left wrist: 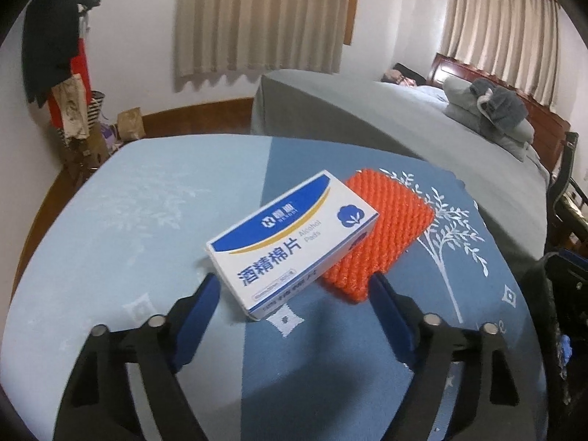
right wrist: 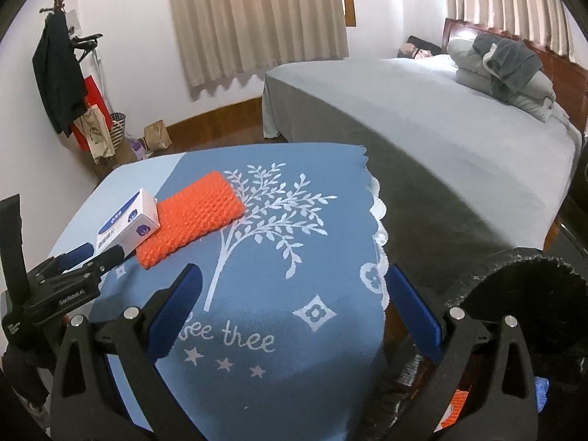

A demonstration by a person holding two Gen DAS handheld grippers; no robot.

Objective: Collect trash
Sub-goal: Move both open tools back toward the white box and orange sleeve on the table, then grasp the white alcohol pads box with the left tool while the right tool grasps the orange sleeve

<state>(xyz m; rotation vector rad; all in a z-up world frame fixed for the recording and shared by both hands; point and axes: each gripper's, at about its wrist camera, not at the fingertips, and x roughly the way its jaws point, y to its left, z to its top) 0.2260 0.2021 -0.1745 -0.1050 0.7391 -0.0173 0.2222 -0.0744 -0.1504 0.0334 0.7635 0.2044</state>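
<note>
My jaws are standing wide apart on both sides, gripping nothing. I am holding the left gripper (left wrist: 294, 286) low over the table (left wrist: 110, 220), its blue pads (left wrist: 198, 312) straddling the near end of the alcohol pad box (left wrist: 294, 242). I am holding the right gripper (right wrist: 294, 305) back over the table's near right corner, above the "tree tree" lettering of the blue cloth (right wrist: 294, 257), with nothing between its fingers.

The box is lying flat toward the middle of the table, turned diagonally, with its far long edge resting on the orange foam net (left wrist: 382, 231), so it is tilting slightly. From the right wrist view the net is stretching from under the box toward the white tree print. The near corner of the box is sitting just ahead of my left fingertips and closer to the left pad; the net's near corner is just beside the right pad.

I judge the box is the piece to take first. To do it well I am thinking of turning the left gripper to square with the box's long sides, sliding forward until the pads are flanking its narrow width, then closing gently, since thin card will crush. The net may drag along, so I should lift slowly. What looks like a dark bag rim (right wrist: 533, 294) is showing at the right, off the table.
</note>
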